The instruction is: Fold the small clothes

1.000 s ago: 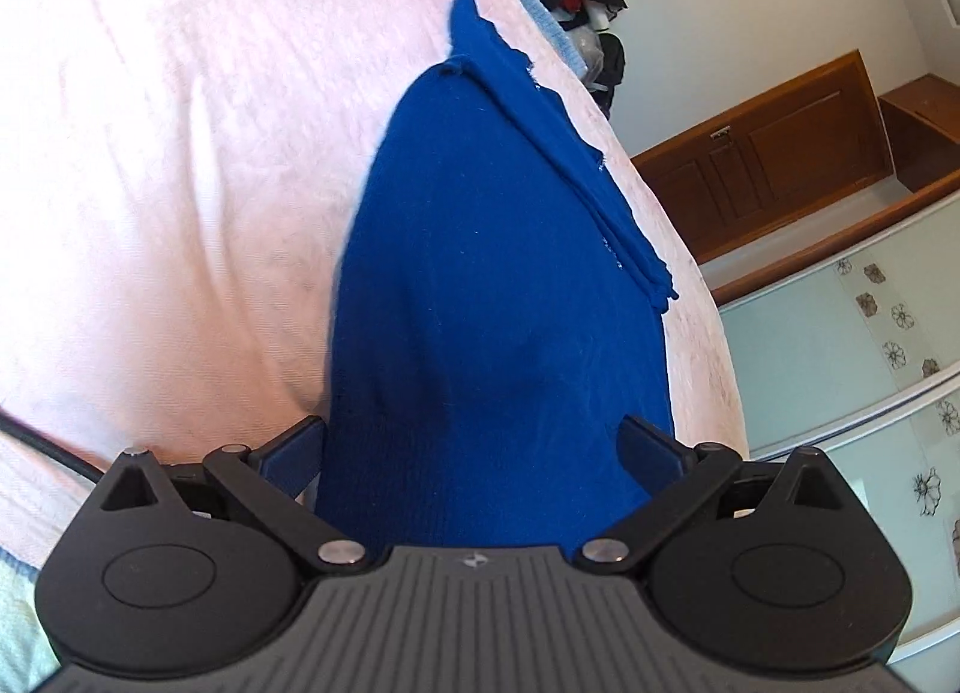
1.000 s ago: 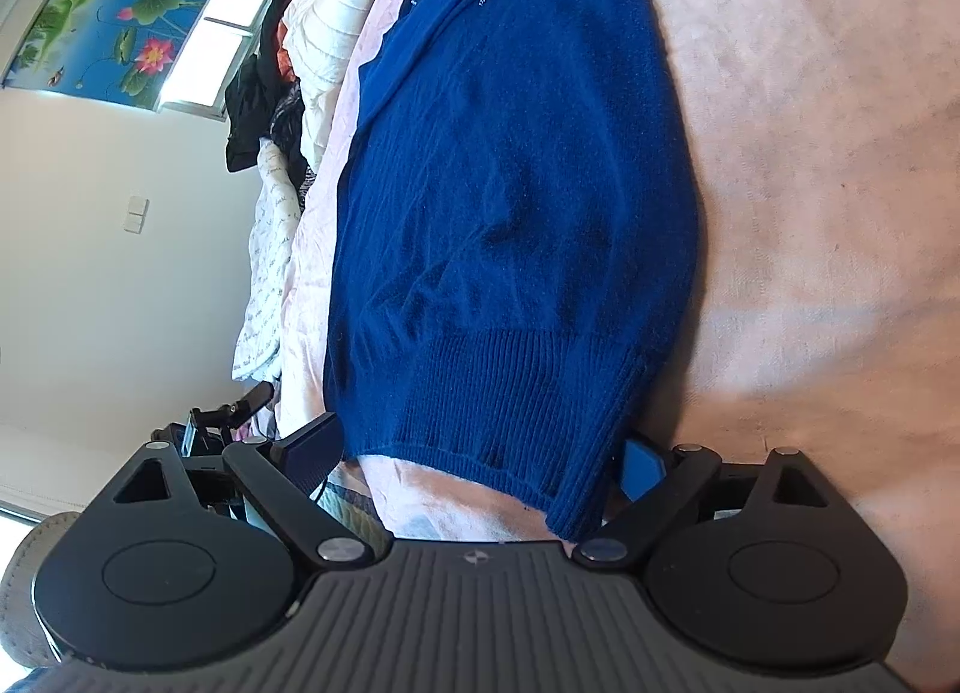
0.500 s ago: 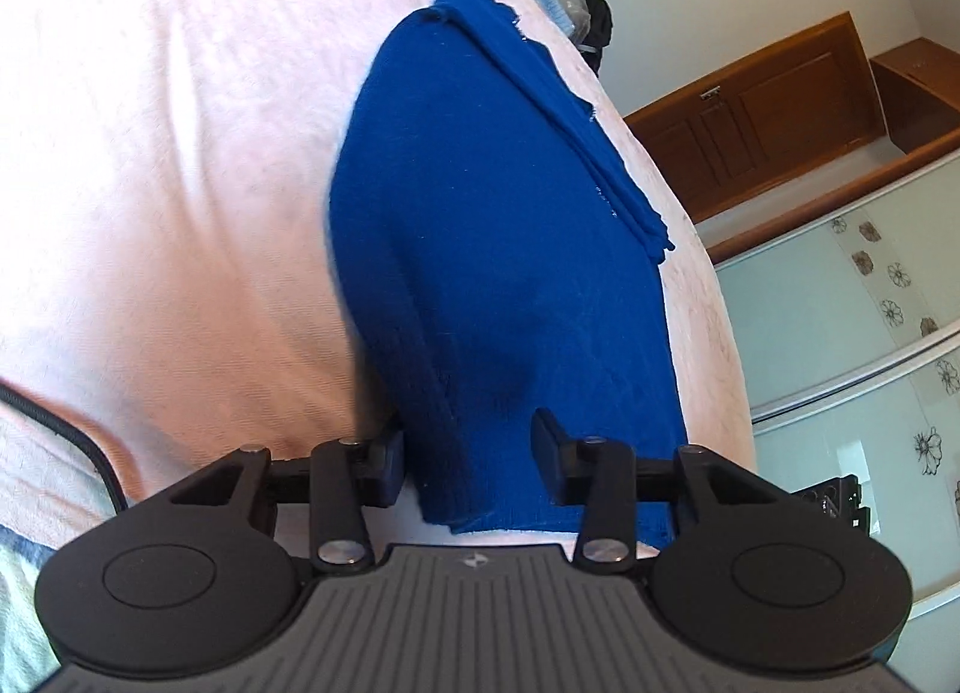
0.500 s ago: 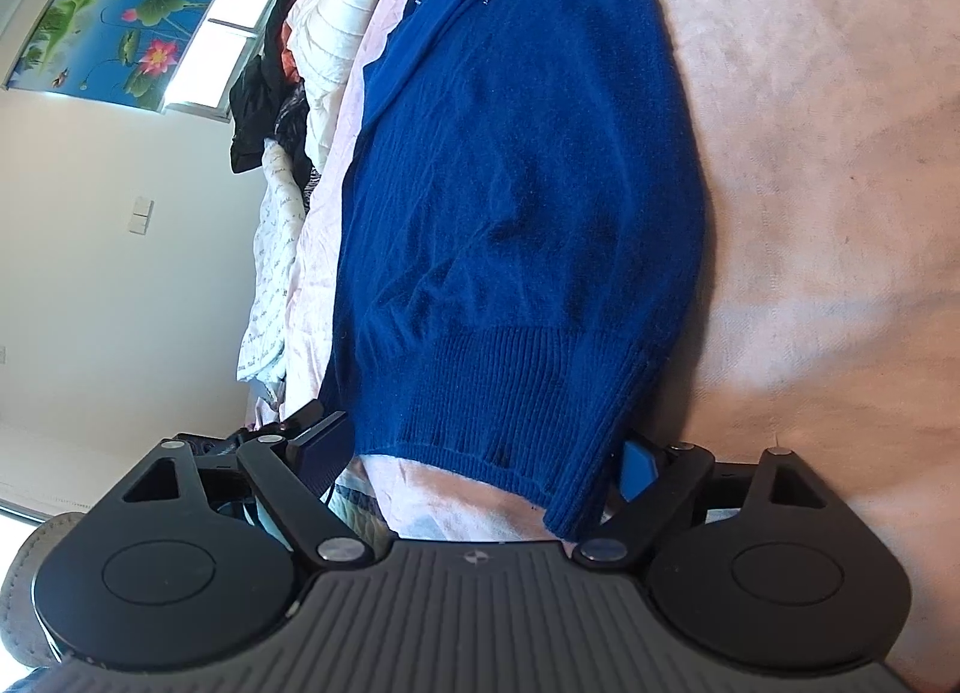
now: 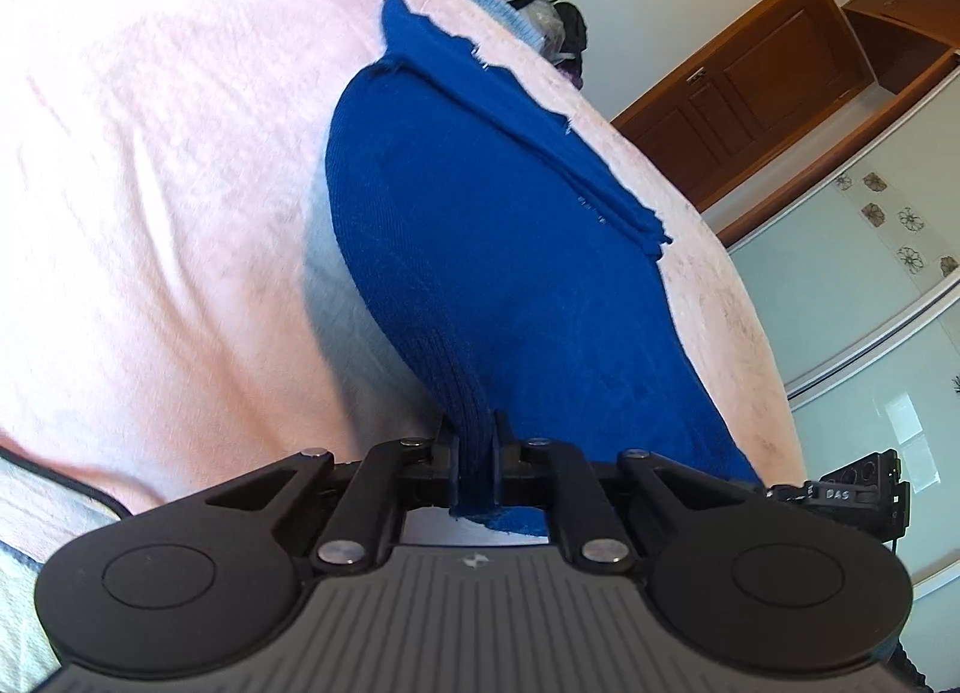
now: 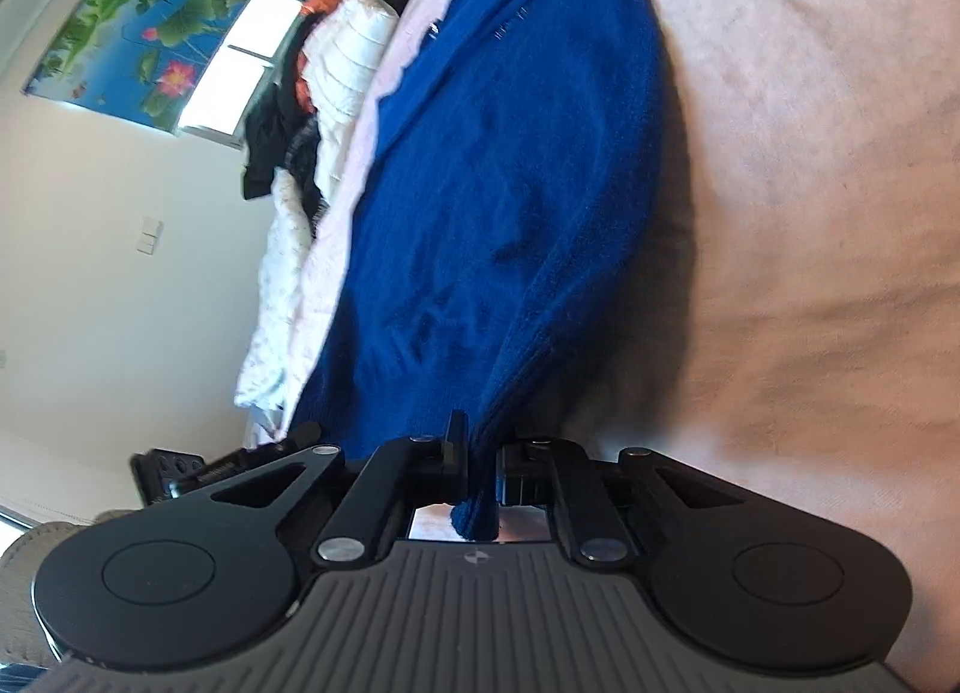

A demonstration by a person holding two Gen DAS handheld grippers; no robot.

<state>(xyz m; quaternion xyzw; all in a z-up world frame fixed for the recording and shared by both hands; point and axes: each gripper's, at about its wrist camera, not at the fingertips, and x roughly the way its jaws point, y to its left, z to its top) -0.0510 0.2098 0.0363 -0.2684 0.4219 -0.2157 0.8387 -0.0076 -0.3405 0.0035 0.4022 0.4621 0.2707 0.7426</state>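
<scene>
sweater [image 5: 510, 273]: solid royal blue | blanket [image 5: 150, 183]: pale pink | tongs [image 5: 477, 462]: black

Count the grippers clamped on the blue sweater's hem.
2: the left gripper pinches one ribbed hem corner of the blue sweater; the right gripper pinches the other. None hidden.

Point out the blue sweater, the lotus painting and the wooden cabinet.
blue sweater [image 5: 510, 273], left wrist view, middle of the knit body.
lotus painting [image 6: 144, 39], right wrist view, centre of the picture.
wooden cabinet [image 5: 762, 87], left wrist view, door panel.
</scene>
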